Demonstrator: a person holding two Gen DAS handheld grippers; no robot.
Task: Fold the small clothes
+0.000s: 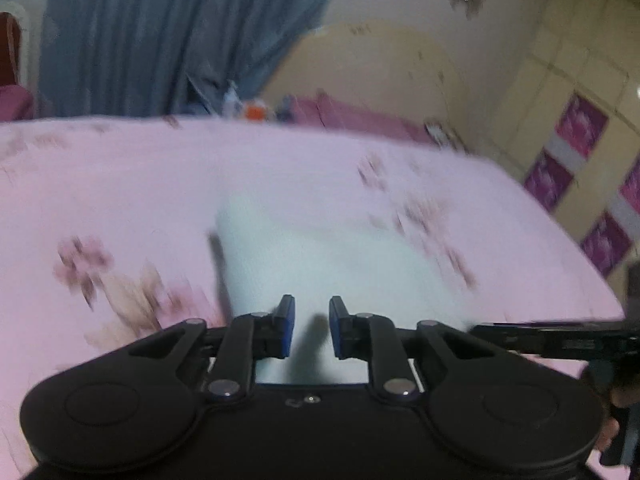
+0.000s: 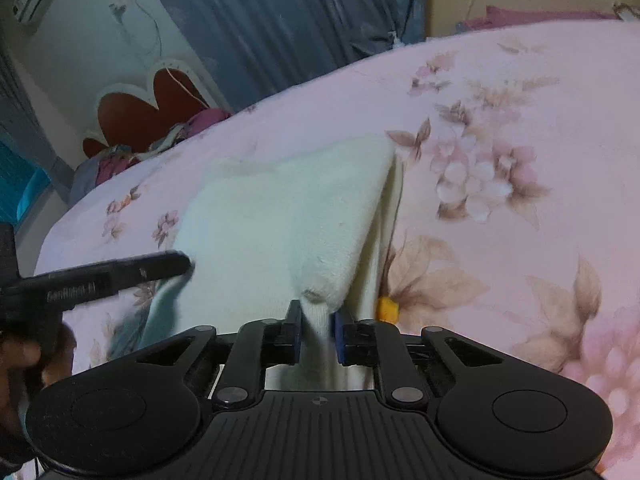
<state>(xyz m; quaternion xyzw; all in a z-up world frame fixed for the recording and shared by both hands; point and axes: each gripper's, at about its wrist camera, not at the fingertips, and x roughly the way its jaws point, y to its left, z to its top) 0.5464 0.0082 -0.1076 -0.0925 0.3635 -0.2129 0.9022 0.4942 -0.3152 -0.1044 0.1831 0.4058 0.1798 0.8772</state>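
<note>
Right fingers [image 2: 316,322] pinch white garment [image 2: 280,220] edge; left fingers [image 1: 312,326] slightly apart, empty.

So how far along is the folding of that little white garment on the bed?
Partway, it seems. The white garment already lies doubled on the pink floral bedspread, one layer over another along its right edge. In hand: the right gripper pinches a bunched corner, and the left gripper has cloth between its fingers, though blur hides how firmly. Left: finishing this fold and laying it flat.

White garment [image 2: 280,216] pinched (jaws closed), floral bedsheet [image 2: 500,120]
</note>
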